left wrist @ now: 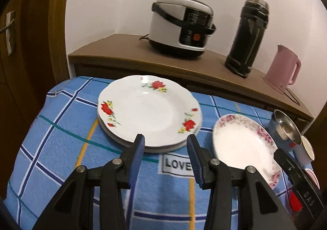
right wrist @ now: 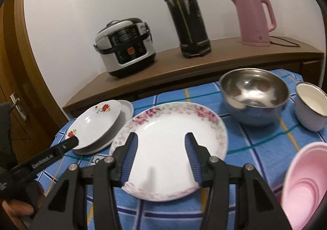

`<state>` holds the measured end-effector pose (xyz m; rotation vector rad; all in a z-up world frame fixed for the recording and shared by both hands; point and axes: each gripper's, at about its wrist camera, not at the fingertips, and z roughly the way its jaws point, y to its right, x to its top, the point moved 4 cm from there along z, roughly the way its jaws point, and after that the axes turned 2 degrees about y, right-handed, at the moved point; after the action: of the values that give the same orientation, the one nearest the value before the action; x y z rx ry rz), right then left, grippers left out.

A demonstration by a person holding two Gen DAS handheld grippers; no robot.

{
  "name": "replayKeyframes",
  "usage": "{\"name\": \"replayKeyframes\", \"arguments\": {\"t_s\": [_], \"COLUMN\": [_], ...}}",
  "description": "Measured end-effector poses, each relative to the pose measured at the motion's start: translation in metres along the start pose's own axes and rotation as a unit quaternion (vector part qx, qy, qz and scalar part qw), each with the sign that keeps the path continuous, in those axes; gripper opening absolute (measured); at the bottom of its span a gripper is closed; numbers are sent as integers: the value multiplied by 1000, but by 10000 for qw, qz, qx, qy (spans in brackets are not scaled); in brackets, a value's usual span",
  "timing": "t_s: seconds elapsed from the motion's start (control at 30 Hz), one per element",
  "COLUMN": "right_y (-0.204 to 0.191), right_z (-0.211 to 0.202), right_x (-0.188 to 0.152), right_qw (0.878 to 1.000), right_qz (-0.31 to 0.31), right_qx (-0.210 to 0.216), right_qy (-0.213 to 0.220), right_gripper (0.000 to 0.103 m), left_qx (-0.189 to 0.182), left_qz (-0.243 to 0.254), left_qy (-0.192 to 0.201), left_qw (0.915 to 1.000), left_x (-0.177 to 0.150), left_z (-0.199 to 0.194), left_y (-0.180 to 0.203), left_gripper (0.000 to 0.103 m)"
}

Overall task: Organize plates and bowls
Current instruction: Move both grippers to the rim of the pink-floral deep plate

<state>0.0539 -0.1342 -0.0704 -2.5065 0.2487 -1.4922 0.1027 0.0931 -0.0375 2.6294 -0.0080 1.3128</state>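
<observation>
Three plates show: a red-rose plate stacked on a plain white plate whose rim peeps out beneath it, and a separate pink-flowered plate. Of bowls there are two, a steel bowl and a pink plastic bowl, plus one white enamel mug; the steel bowl, the mug and all the plates are empty, and the pink bowl shows only ridged rings inside. All stand on a surface spread with a blue checked cloth bearing a "LOVE" patch. The left tongs stand part open with nothing between them, just short of the near rim of the rose-plate stack, which lies straight ahead. The right tongs are likewise part open and hover over the pink-flowered plate, the fingers to either side of its middle, gripping nothing. The steel bowl and mug sit beyond and to the right of the right tongs, the pink bowl close at their right. Behind the surface a brown sideboard carries one rice cooker, one dark thermos flask and one pink electric kettle. A wooden door stands far left.
</observation>
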Motion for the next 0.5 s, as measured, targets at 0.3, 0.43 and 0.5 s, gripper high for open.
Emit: {"name": "replayKeyframes", "arguments": {"t_s": [0.3, 0.43, 0.5], "right_y": [24, 34, 41], "right_z": [-14, -18, -19], "right_x": [-4, -6, -6], "right_qw": [9998, 9995, 9991], "right_qz": [191, 278, 363], "right_qx": [-67, -96, -150], "right_qy": [-73, -129, -136], "right_gripper": [53, 53, 54], "left_qx": [-24, -139, -183], "left_qz": [190, 178, 153], "left_qy": [-184, -329, -410], "left_qw": [9996, 9992, 9989], "left_x": [-15, -21, -23], "left_z": [-1, 2, 5], "left_y": [26, 34, 38], "left_gripper": [46, 46, 46]}}
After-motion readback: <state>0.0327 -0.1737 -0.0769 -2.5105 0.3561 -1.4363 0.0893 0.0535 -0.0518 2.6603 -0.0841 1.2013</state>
